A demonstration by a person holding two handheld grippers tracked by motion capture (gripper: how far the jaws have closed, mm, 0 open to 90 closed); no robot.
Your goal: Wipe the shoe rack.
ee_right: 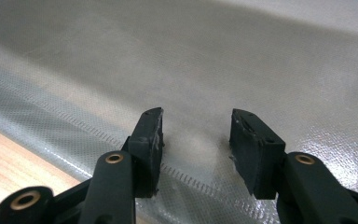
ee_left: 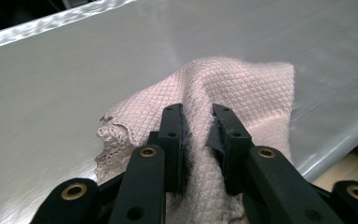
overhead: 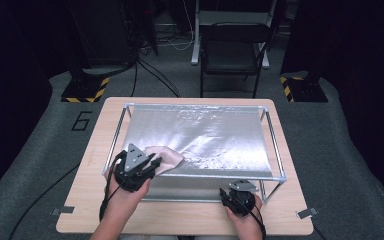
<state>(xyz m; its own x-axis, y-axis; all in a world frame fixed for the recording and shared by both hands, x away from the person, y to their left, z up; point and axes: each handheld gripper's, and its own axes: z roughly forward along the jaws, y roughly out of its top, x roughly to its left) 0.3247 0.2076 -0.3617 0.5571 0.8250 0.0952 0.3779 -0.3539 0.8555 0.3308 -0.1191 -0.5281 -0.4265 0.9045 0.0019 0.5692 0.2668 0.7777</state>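
Left tongs [ee_left: 196, 133]: jaws pinched on a raised fold of the pink cloth [ee_left: 242, 88]; the rest of the cloth spreads forward, away from the jaws, onto the silver sheet [ee_left: 65, 93]. In the high view the left tongs [overhead: 152, 165] sit at the sheet's near-left corner, with the cloth [overhead: 167, 156] lying just right of and beyond them.

Right tongs [ee_right: 196, 140]: jaws apart, nothing between them, poised over the sheet's near edge by the table [ee_right: 14, 149]. In the high view they [overhead: 240, 192] sit well apart from the cloth, which lies to their left.

Judgement: the left hand is nearer, so any wipe or drag would run rightward across the sheet.
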